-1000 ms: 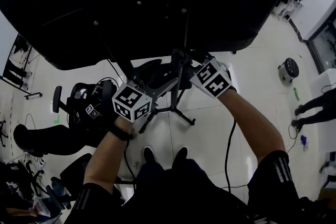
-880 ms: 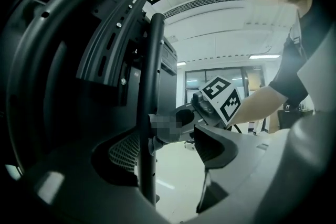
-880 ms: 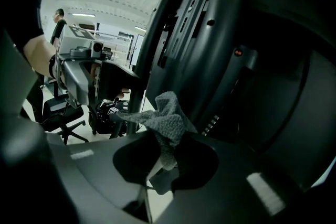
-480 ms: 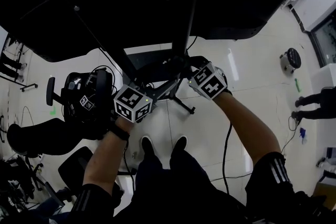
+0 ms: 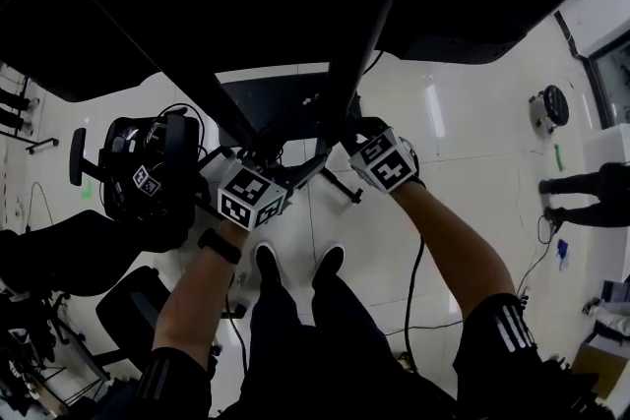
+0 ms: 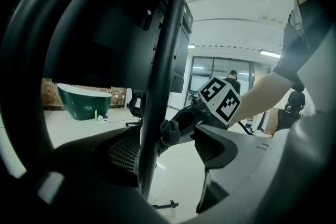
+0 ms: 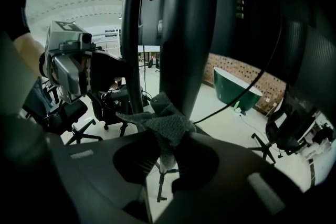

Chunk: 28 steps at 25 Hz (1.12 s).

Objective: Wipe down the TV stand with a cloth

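pale floor [image 5: 492,143]; black tv stand [image 5: 359,44] fills the frame's top, detail lost in shadow. right gripper [image 7: 165,157] pinches a grey cloth [image 7: 157,120]; left gripper [image 6: 168,149] spread around a pole [image 6: 157,86].

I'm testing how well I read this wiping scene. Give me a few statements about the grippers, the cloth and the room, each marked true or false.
1. The right gripper holds a grey cloth in its jaws. True.
2. The cloth lies on the floor. False: it is held up against a black pole of the TV stand.
3. The left gripper has its jaws clamped shut. False: they stand apart, with a black bar between them near one jaw and a gap on the other side.
4. A green tub stands in the background. True.
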{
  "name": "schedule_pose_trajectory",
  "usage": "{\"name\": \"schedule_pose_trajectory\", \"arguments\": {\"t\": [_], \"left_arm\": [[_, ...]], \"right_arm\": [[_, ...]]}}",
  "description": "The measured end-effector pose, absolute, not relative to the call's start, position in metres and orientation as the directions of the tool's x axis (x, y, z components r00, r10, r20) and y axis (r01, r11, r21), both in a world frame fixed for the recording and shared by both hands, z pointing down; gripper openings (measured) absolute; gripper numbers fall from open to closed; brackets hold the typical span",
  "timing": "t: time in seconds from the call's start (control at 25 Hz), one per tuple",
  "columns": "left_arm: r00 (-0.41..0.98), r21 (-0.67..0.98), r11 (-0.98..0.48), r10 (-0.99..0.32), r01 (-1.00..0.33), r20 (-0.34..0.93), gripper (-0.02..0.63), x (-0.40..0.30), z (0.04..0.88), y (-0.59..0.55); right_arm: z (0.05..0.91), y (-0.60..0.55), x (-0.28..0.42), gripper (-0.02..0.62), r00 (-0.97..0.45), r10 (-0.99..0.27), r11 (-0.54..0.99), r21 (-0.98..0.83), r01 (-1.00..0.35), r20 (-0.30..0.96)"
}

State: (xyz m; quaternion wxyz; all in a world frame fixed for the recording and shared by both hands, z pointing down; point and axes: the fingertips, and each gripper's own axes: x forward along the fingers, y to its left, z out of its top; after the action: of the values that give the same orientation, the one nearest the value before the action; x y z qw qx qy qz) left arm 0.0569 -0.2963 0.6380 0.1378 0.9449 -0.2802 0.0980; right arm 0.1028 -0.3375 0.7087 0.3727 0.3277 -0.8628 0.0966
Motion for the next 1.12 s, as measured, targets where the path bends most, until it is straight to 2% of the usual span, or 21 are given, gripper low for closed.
{"name": "schedule_pose_trajectory", "arguments": {"t": [0.36,1.12], "left_arm": [[0.808,0.254,-0.780,-0.483,-0.572,0.337,0.348,0.056,0.727,-0.307],[0.793,0.318,-0.744,-0.450,-0.588,0.412,0.348,0.068,0.868,-0.308]], "right_arm": [[0.795,-0.337,0.106,0.063,-0.491,-0.441,0.759,0.021,-0.651,0.751],[0.951,-0.328,0.107,0.061,-0.472,-0.330,0.736,-0.090,-0.671,0.817]]}}
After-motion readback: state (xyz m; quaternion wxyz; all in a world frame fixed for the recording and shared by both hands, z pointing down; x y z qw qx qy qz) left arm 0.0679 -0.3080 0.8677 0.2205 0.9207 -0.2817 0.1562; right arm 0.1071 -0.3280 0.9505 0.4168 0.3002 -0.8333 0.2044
